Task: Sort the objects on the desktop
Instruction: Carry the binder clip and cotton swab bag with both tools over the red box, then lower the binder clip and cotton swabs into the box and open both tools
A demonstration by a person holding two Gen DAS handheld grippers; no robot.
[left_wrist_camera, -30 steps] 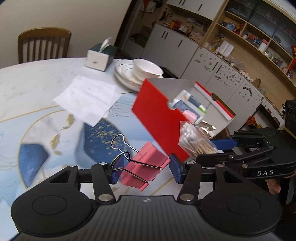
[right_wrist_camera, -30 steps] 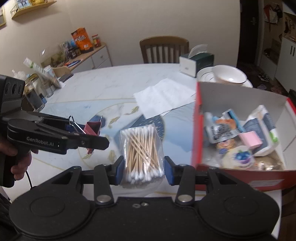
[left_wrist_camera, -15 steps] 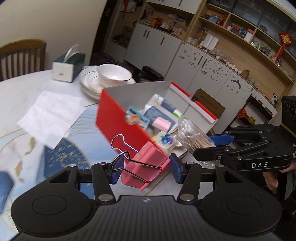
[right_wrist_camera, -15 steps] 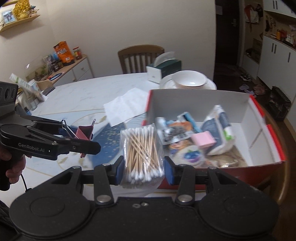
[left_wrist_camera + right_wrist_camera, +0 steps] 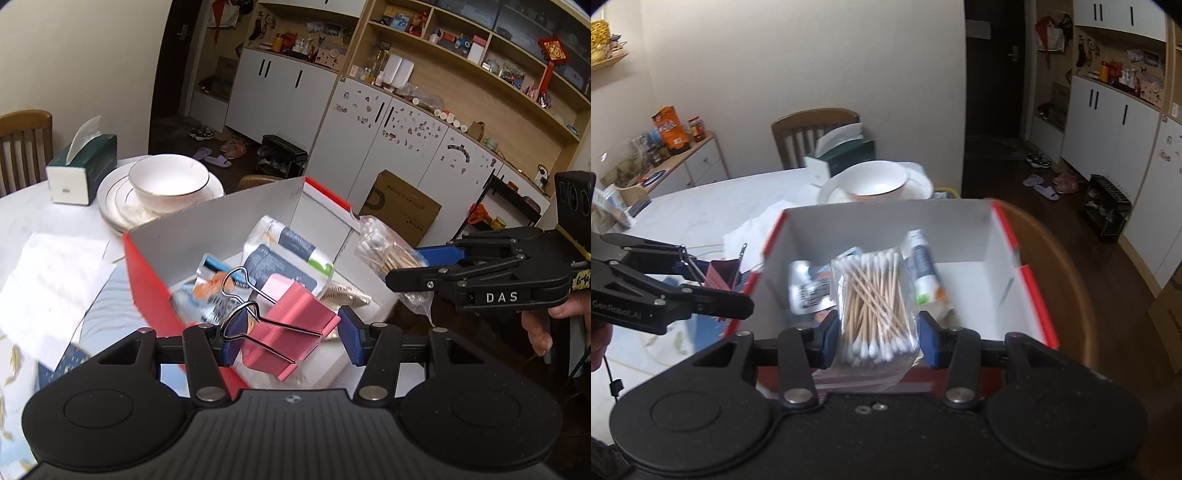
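Two loads are hanging over the red box [image 5: 1008, 236] at once. The left gripper [image 5: 286, 334] is clamping a pink binder clip [image 5: 295, 317] across its body, wire handles pointing up and to that gripper's left; the right gripper [image 5: 875, 338] is squeezing a clear bag of cotton swabs [image 5: 873, 295] between its blue pads, the bag's slack end drooping below the fingers.

Judging from the task, the step in hand is dropping both items into the box. To do it well, each gripper is probably best lowered a little before letting go, so that the springy clip is not bouncing off the packets underneath. Below and ahead of the left gripper are lying a tissue pack [image 5: 291, 243] and small sachets; the clip is hovering just above them. Ahead of the right gripper the box floor is bare toward its right, and that looks like the softest landing for the bag.

The box's near wall is sitting right under both sets of fingers, so a release too far back risks spilling outside. The two grippers are close side by side; opening one at a time seems safer. Beyond the far wall, a bowl on plates [image 5: 877, 182] and a tissue box [image 5: 81, 168] are standing well clear.
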